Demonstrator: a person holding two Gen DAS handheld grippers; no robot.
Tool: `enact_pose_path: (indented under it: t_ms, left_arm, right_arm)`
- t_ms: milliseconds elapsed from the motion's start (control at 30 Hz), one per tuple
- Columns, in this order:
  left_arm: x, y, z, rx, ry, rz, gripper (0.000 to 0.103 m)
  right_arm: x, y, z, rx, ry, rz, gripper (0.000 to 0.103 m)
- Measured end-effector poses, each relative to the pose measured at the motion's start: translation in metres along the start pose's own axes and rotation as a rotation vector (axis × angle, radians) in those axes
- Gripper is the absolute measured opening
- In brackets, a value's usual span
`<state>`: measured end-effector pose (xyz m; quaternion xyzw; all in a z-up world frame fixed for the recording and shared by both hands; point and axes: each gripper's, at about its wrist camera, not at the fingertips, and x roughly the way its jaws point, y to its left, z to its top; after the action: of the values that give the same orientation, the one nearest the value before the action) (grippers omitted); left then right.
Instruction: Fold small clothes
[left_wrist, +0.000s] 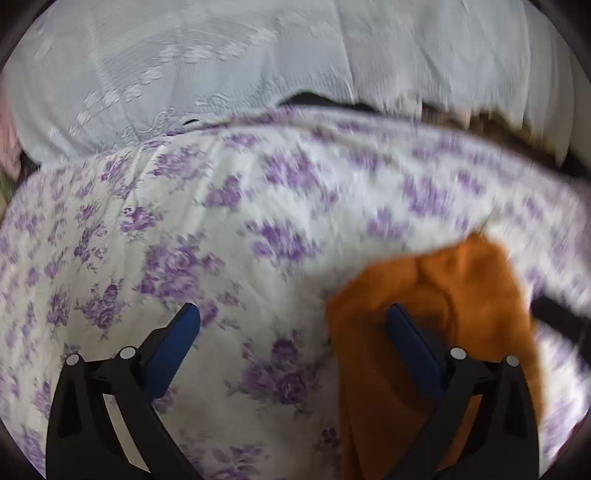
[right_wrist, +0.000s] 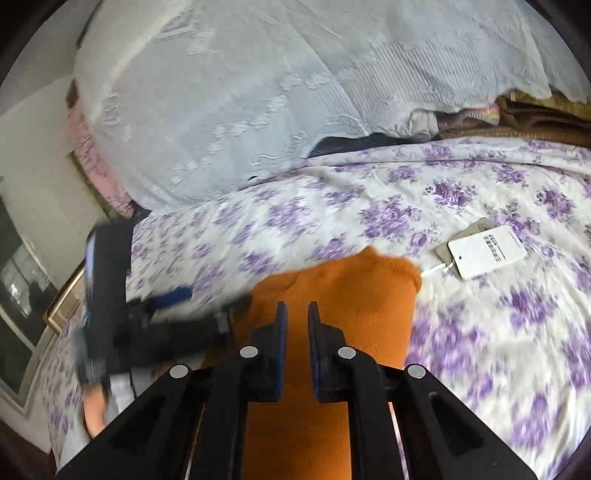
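Observation:
A small orange knit garment (right_wrist: 332, 291) lies on the purple-flowered bedsheet (right_wrist: 480, 332). It also shows in the left wrist view (left_wrist: 443, 306), at lower right. My left gripper (left_wrist: 293, 314) is open wide over the sheet; its right finger (left_wrist: 410, 343) lies over the garment's left edge. The left gripper appears blurred in the right wrist view (right_wrist: 166, 310), just left of the garment. My right gripper (right_wrist: 297, 314) hovers over the garment with its jaws nearly together, a narrow gap between them and orange cloth showing through it.
A white hang tag (right_wrist: 487, 251) on a string lies on the sheet right of the garment. A big white lace-covered pile (right_wrist: 240, 110) stands at the back. Brown and striped fabrics (right_wrist: 517, 114) lie at the back right. The bed's left edge meets a wall and a frame (right_wrist: 62, 299).

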<state>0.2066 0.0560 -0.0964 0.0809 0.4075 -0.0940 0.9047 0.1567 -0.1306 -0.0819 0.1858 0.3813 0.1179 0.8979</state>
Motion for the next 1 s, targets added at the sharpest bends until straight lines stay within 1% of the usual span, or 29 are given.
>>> enact_pose_path:
  t_ms: [33,67,100,133,167,200,233,367,467,533,600,800,900,933,1000]
  left_arm:
    - [0.008,-0.009,-0.004,0.042,0.017,0.037,0.099]
    - [0.009,-0.014,-0.007,0.063,0.012,0.067,0.099]
    - [0.008,-0.016,-0.009,0.076,-0.003,0.090,0.099]
    - [0.006,-0.018,-0.009,0.089,-0.018,0.102,0.099]
    - [0.005,-0.021,-0.010,0.103,-0.031,0.111,0.099]
    - [0.005,-0.022,-0.011,0.109,-0.039,0.119,0.099]
    - [0.005,-0.023,-0.011,0.114,-0.045,0.124,0.099]
    - [0.003,-0.022,-0.011,0.111,-0.048,0.120,0.099]
    - [0.000,-0.021,-0.010,0.103,-0.054,0.117,0.099]
    - [-0.001,-0.020,-0.012,0.099,-0.061,0.115,0.099]
    - [-0.004,-0.018,-0.013,0.088,-0.067,0.109,0.099]
    - [-0.018,-0.014,-0.020,0.054,-0.092,0.103,0.098]
    - [-0.029,-0.015,-0.027,0.043,-0.109,0.108,0.099]
    - [-0.032,-0.014,-0.031,0.038,-0.112,0.102,0.098]
    - [-0.039,-0.013,-0.038,0.028,-0.107,0.082,0.098]
  right_arm:
    - [0.009,-0.004,-0.002,0.001,0.014,-0.027,0.013]
    - [0.025,-0.011,-0.007,0.010,0.045,-0.052,0.011]
    - [0.039,-0.020,-0.016,0.033,0.068,-0.056,0.011]
    - [0.040,-0.027,-0.024,0.051,0.064,-0.042,0.007]
    - [0.039,-0.036,-0.028,0.077,0.048,-0.007,0.005]
    - [0.039,-0.043,-0.024,0.115,0.060,0.019,0.004]
    - [0.038,-0.044,-0.024,0.116,0.063,0.023,0.002]
    - [0.032,-0.038,-0.029,0.071,0.023,0.022,0.003]
    - [0.017,-0.029,-0.030,0.027,-0.023,0.015,0.007]
    - [0.004,-0.020,-0.035,-0.020,-0.058,0.010,0.010]
    - [-0.010,-0.014,-0.041,-0.056,-0.083,0.011,0.011]
    - [-0.041,-0.002,-0.063,-0.095,-0.099,0.018,0.014]
    - [-0.051,0.002,-0.075,-0.107,-0.101,0.019,0.017]
    - [-0.054,0.003,-0.078,-0.113,-0.098,0.022,0.020]
    - [-0.058,0.006,-0.084,-0.126,-0.095,0.014,0.021]
